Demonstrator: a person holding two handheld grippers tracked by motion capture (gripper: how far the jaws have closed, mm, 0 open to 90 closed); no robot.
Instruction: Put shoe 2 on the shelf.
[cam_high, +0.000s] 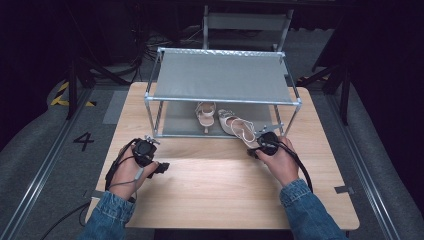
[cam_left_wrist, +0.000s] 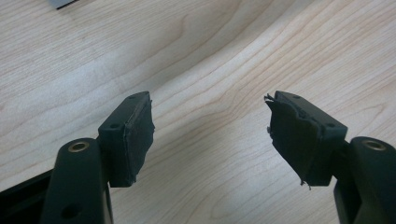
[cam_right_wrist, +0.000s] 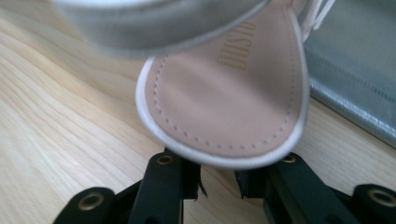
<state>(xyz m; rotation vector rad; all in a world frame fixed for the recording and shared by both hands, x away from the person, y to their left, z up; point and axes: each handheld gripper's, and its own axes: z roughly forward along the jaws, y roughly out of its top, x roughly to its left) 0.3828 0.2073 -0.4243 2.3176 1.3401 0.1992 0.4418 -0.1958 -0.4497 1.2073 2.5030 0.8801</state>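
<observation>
Right gripper (cam_high: 258, 148) is seen at about 4 o'clock of the table (cam_high: 220, 195), right by the front rail of the shoe rack (cam_high: 222, 100). Its jaws are drawn in narrow under the front edge of a pale sandal (cam_right_wrist: 224, 107) — the sole's rim sits over the fingertips (cam_right_wrist: 187, 175), but whether the pads are actually pressing on it can't be told. That sandal (cam_high: 239, 129) is laid on the rack's lower shelf, poking out toward 5 o'clock, with its mate (cam_high: 205, 115) just beside it at 9 o'clock. Left gripper (cam_high: 159, 167) is held low over bare wood at roughly 8 o'clock of the table — jaws spread wide, nothing between the pads (cam_left_wrist: 140, 135), well apart from the rack.
</observation>
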